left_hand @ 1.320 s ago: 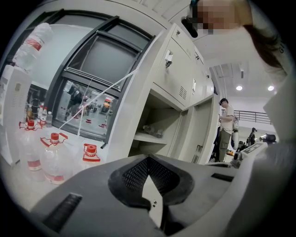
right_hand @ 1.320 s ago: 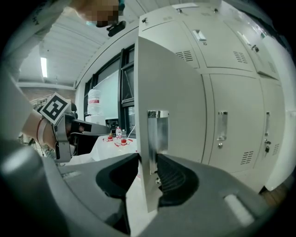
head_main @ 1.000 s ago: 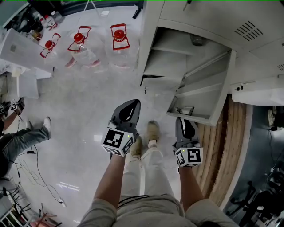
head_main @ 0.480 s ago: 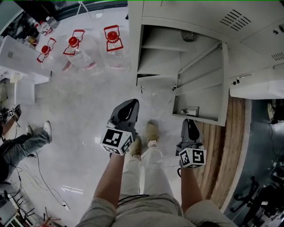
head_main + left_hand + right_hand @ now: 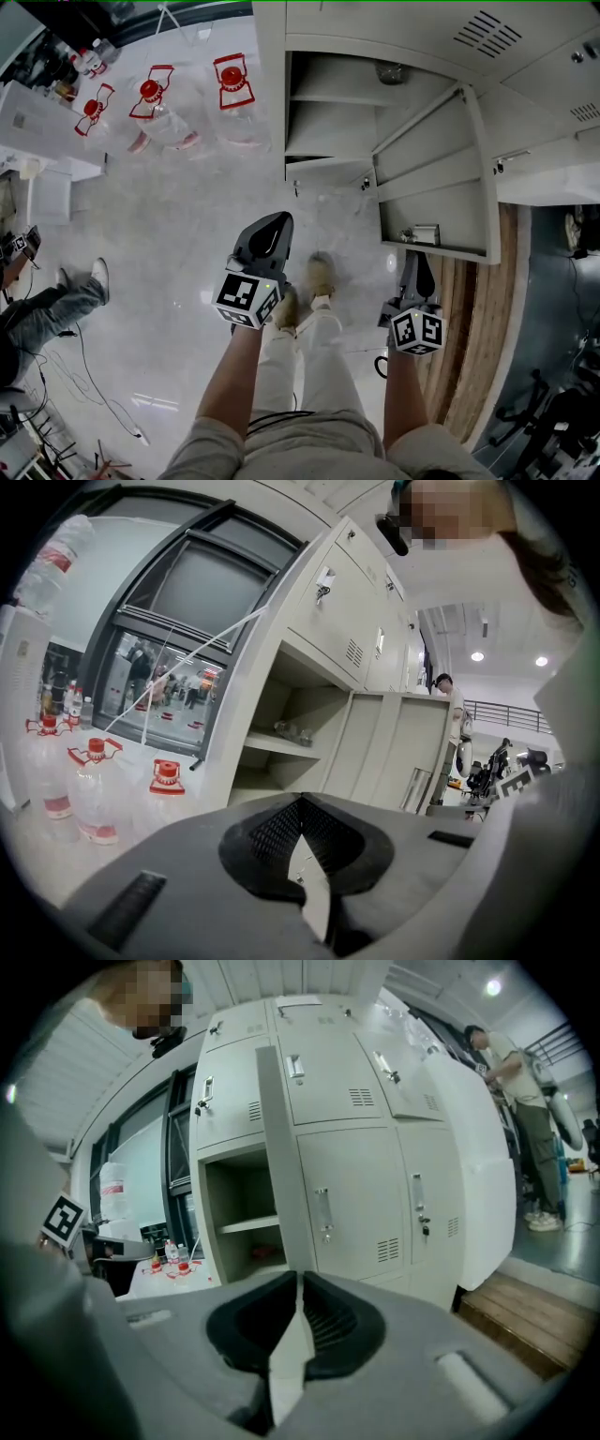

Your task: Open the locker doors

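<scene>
Standing in front of the person is a big wall of grey lockers (image 5: 375, 1129) on a shiny floor (image 5: 169, 234). One locker door (image 5: 441, 187) already hangs wide open, and the shelves (image 5: 328, 122) inside show. Next to it is a closed door (image 5: 352, 1194), so I think that one comes next.

The right gripper (image 5: 417, 258) is low down, just below the bottom of the open door. Its fingers (image 5: 314, 1312) are closing, with only a thin gap between them and nothing in it. The left gripper (image 5: 279, 220) hangs over the floor, further from the lockers. Its fingers (image 5: 323, 832) are pressed together at the tips and hold nothing.

The closed door's handle (image 5: 322, 1211) is a small bar that stands straight up and down. It is ahead of the right gripper, higher up and a bit to the right. The right hand is nearer, so it looks like the one to reach.
</scene>
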`<action>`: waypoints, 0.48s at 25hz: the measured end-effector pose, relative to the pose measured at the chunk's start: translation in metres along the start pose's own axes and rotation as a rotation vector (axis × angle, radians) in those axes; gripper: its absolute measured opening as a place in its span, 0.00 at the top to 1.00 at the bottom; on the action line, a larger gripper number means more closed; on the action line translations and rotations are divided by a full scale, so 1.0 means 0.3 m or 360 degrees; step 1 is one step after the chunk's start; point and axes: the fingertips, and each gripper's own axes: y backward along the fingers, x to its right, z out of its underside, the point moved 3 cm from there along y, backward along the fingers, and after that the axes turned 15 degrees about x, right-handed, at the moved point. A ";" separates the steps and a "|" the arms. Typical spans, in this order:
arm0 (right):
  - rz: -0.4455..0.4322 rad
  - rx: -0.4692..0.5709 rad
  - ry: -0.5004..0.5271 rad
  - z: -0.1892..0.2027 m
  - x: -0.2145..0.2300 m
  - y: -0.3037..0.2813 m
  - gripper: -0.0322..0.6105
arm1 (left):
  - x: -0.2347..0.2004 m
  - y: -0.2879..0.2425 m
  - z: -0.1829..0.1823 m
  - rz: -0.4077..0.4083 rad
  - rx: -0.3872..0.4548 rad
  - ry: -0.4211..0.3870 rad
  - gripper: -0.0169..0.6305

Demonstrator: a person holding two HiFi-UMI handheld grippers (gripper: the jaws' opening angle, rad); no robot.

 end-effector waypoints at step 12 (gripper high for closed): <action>0.0232 0.0056 -0.0072 -0.019 0.160 -0.034 0.95 | -0.009 -0.005 0.022 -0.0026 -0.0014 0.0009 0.98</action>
